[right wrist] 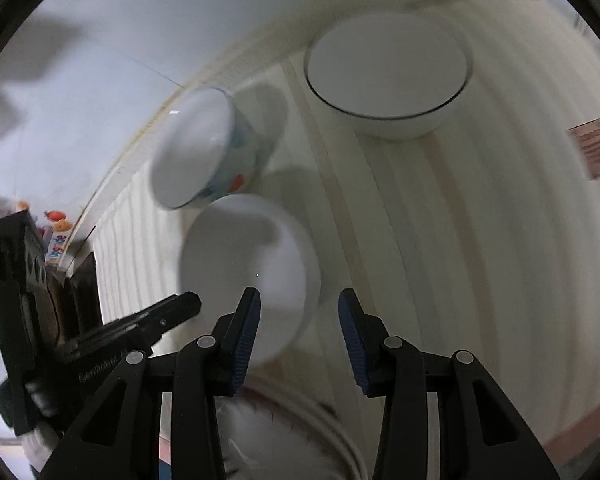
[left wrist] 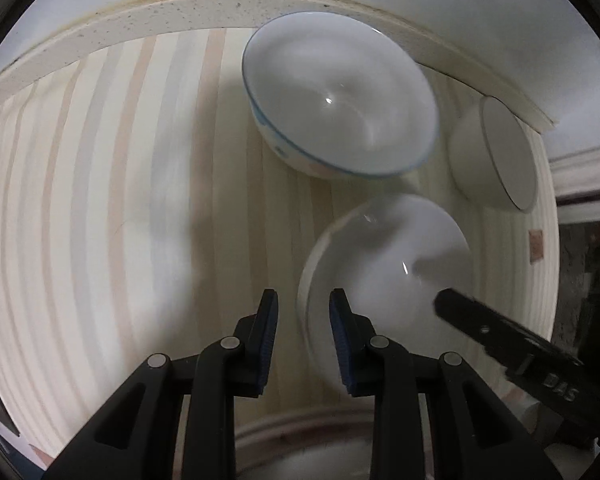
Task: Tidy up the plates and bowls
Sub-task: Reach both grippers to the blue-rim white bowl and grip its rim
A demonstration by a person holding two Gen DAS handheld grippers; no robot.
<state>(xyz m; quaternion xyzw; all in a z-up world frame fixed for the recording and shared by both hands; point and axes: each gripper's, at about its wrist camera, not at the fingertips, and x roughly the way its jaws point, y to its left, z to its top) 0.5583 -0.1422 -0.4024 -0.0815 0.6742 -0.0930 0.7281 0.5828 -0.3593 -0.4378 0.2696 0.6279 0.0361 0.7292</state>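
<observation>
Three bowls stand on a striped cloth. A blue-rimmed patterned bowl (left wrist: 340, 108) (right wrist: 204, 148) is at the back. A plain white bowl (left wrist: 384, 264) (right wrist: 248, 264) is nearest. A dark-rimmed white bowl (left wrist: 496, 152) (right wrist: 388, 76) stands at the right. My left gripper (left wrist: 303, 304) is open, its fingers astride the plain bowl's left rim. My right gripper (right wrist: 299, 302) is open, over that bowl's right edge; one of its fingers (left wrist: 480, 328) shows in the left wrist view. A plate rim (right wrist: 324, 424) (left wrist: 300, 432) lies just under both grippers.
The cloth-covered table (left wrist: 100, 200) meets a white wall behind a speckled ledge (left wrist: 180, 8). A pink label (right wrist: 592, 152) lies on the cloth at the right. Dark objects and colourful packets (right wrist: 56, 240) sit off the table's left end.
</observation>
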